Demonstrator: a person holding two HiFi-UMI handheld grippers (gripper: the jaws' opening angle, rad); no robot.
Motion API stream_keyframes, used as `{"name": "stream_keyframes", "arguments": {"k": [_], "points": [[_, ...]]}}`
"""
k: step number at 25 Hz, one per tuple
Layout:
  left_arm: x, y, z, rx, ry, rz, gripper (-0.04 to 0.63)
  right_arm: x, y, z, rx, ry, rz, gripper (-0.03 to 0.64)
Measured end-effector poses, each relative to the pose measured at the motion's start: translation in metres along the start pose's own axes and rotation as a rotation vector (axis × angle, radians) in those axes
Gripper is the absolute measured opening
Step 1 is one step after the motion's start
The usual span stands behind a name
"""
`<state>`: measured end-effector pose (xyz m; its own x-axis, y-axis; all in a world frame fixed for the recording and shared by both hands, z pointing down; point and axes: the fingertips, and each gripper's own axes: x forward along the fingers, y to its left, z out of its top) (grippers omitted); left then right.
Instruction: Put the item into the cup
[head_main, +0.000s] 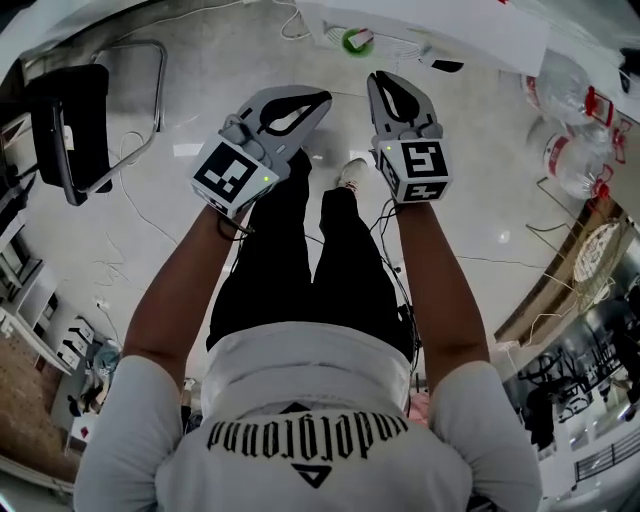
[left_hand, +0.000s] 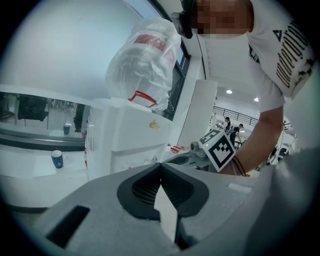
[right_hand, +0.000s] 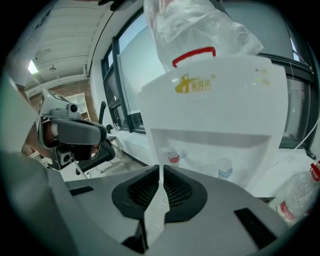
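Left tongs (left_hand: 160, 164): ribbed dark pads closed tip to tip, empty. Right tongs (right_hand: 160, 170): pads drawn together to a hairline slit, empty. Both are held above the glossy floor (head_main: 150, 240). A small blue paper cup (left_hand: 57, 159) stands upright on a white desk (left_hand: 30, 172), well apart and to the left of the left tongs, which are probably the nearer pair. The item cannot be identified in any view. Ahead stands a smooth white plastic water dispenser (right_hand: 215, 115)
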<state>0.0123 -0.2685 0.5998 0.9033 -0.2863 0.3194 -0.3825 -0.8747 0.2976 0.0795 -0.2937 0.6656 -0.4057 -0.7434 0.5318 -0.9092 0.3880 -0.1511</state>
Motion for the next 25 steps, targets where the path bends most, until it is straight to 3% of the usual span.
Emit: {"name": "stream_keyframes", "arguments": {"k": [10, 14, 20, 25], "points": [[-0.032, -0.049, 0.076, 0.046, -0.059, 0.014, 0.014, -0.092, 0.041, 0.075, -0.055, -0.059, 0.12, 0.015], [-0.048, -0.075, 0.102, 0.086, -0.065, 0.018, 0.014, -0.128, 0.059, 0.106, -0.073, -0.076, 0.151, 0.015], [-0.069, -0.106, 0.138, 0.084, -0.095, 0.032, 0.014, -0.176, 0.076, 0.145, -0.101, -0.109, 0.186, 0.014], [-0.09, -0.131, 0.175, 0.11, -0.151, 0.037, 0.014, -0.212, 0.085, 0.178, -0.142, -0.15, 0.208, 0.014]]}}
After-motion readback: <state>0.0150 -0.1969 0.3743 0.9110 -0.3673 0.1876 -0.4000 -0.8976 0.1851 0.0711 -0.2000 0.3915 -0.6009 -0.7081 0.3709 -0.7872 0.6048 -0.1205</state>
